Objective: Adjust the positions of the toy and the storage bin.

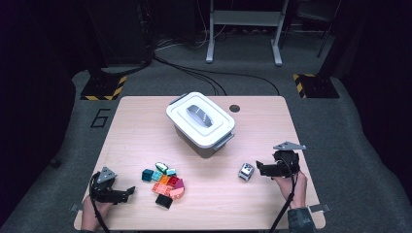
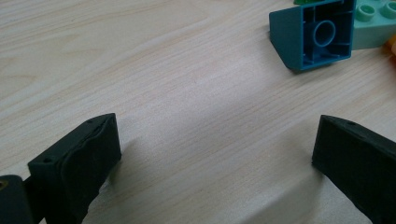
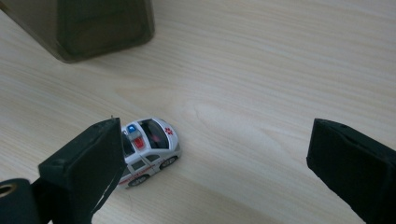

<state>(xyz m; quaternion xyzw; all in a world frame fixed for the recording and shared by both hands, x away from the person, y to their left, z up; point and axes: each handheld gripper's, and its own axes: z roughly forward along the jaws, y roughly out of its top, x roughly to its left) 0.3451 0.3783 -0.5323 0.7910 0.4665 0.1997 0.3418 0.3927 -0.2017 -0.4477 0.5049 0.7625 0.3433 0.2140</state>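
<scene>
The right tongs [image 1: 259, 168], jaws wide and empty, approach the small white toy police car [image 1: 246, 171], near the lidded white plastic box [image 1: 200, 124]. Next, centre and close. The left tongs [image 1: 130, 191] rest open, empty.

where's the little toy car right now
The toy car sits on the table's right side in the high view, just in front of the open right gripper, nearer the person than the lidded white bin.

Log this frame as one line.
left claw: open, empty, near pile of coloured plastic bricks | right claw: open, beside small white toy police car | white lidded plastic box: closed
</scene>
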